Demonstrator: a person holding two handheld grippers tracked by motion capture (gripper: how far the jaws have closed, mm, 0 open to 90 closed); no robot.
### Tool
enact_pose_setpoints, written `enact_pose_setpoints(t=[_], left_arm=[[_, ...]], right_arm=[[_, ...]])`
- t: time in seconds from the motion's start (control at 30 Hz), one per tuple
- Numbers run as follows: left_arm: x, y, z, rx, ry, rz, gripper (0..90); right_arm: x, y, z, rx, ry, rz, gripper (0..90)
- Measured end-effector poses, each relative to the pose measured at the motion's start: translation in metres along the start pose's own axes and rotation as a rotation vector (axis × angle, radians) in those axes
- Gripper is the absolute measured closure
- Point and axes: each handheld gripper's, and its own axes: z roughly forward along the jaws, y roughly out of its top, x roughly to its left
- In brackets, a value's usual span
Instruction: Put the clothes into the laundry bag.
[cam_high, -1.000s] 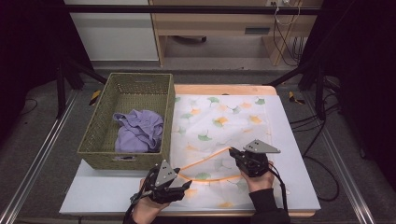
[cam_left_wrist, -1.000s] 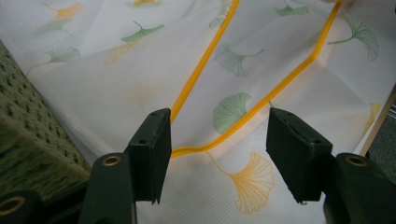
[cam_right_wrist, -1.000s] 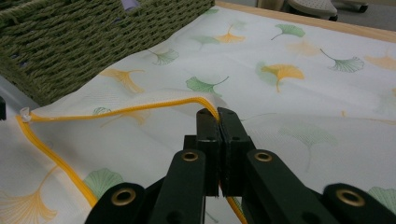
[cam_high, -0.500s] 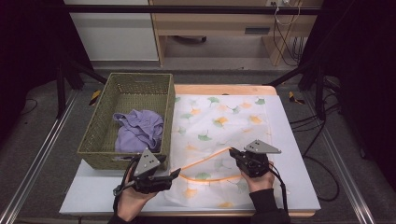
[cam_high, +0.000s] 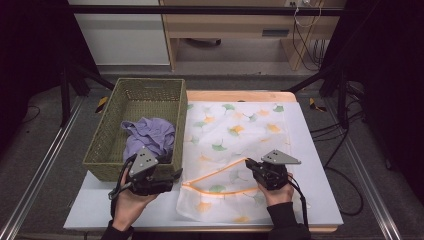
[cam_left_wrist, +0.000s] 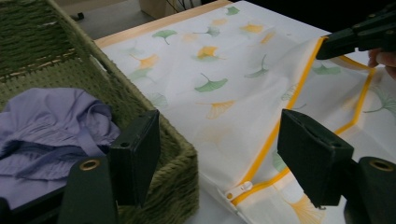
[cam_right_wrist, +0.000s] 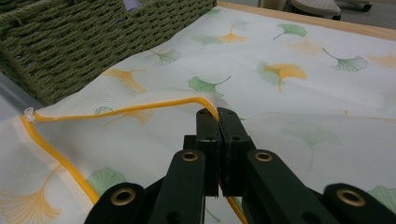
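My right hand-held gripper (cam_high: 251, 166) is clamped tight on the orange zip edge (cam_right_wrist: 140, 108) of the mesh laundry bag (cam_high: 235, 135), lifting the upper layer so the mouth of the bag gapes toward my left; in the right gripper view the two jaws meet with the orange edge pinched between them. The bag, white with green and yellow ginkgo leaves, lies flat on the worktop (cam_high: 310, 150) just right of the green woven basket (cam_high: 150, 90), its near corner reaching the front edge. My left hand-held gripper (cam_high: 172, 176) hovers at the near right corner of the basket with its jaws spread wide; they have just been opening and nothing sits between them. In the left gripper view one jaw stands over the basket wall and the other over the bag's zip edge, with the white zip pull (cam_left_wrist: 238, 190) lying on the worktop below. A crumpled lilac garment (cam_high: 150, 135) rests inside the basket, toward its near end.
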Motion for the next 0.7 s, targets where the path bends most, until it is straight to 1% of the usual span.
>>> enact_pose_setpoints(t=[0.13,0.3,0.47,0.53,0.67,0.7], left_arm=[[0.012,0.005,-0.004,-0.015,0.023,-0.016,28.7],[0.027,0.014,-0.010,-0.037,0.045,-0.024,28.3],[0.044,0.023,-0.009,-0.015,0.080,-0.026,28.0],[0.050,0.026,-0.007,-0.011,0.089,-0.029,27.9],[0.061,0.034,-0.003,0.016,0.107,-0.016,27.6],[0.064,0.036,-0.001,0.017,0.111,-0.022,27.5]], right_arm=[[0.000,0.000,0.001,0.003,0.001,-0.004,88.2],[0.001,0.000,0.000,0.002,0.002,0.001,88.2],[0.000,0.000,0.001,0.007,0.001,-0.006,88.2],[0.000,0.000,0.001,0.008,0.001,-0.007,88.2],[0.000,0.000,0.001,0.009,0.002,-0.003,88.2],[0.000,-0.001,0.001,0.010,0.002,-0.003,88.2]])
